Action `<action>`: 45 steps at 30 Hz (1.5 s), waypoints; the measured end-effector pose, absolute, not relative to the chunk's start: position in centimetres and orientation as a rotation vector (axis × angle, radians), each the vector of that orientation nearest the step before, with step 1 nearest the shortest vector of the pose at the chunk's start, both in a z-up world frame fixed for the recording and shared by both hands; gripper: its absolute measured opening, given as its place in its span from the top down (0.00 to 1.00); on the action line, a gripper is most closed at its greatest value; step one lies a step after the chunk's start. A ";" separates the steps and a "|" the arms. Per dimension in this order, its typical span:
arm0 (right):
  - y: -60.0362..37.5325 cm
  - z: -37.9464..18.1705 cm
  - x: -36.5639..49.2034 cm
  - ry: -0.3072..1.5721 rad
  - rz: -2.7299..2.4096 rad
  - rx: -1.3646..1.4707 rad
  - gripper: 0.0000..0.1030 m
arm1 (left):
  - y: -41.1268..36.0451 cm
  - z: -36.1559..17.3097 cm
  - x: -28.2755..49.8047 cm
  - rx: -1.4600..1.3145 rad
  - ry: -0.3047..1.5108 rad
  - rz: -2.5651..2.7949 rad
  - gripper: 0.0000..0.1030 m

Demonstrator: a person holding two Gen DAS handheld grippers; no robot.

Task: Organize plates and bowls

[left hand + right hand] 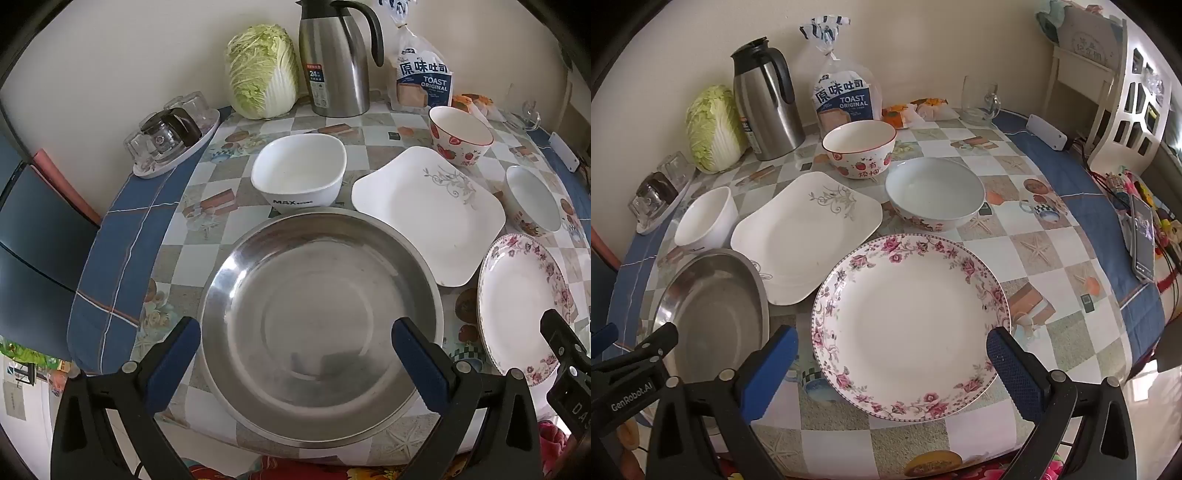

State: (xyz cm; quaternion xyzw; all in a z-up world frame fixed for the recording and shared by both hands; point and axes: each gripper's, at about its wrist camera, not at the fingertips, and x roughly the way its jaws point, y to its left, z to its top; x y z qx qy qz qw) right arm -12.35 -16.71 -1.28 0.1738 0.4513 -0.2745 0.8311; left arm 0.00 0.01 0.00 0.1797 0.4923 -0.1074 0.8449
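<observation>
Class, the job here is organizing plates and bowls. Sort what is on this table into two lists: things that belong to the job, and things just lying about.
Belongs to the job:
steel basin
square white bowl
square plate
floral plate
strawberry bowl
pale bowl

Just lying about:
cabbage
thermos jug
toast bag
glass mug
tray of glasses
phone

So on my table: big round stainless steel basin [321,325] sits near-left, empty, upright. Just behind it, a white squarish bowl [299,173] marked MAX. A white square plate with a grey vine print [807,236] lies in the middle, touching the basin's rim. Round pink-flowered plate [910,326] near-right. Farther back, a strawberry-print bowl [859,149] and a wide pale bowl [935,194], both empty.
</observation>
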 end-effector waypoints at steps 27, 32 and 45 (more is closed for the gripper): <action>-16.9 -1.3 -12.3 0.950 -0.589 0.368 0.00 | 0.2 0.5 0.1 0.379 1.026 -0.218 0.00; -16.9 -1.3 -12.3 0.950 -0.589 0.368 0.00 | 0.2 0.5 0.1 0.379 1.025 -0.219 0.00; -16.8 -1.4 -12.3 0.951 -0.590 0.367 0.00 | 0.3 0.5 0.0 0.379 1.023 -0.221 0.00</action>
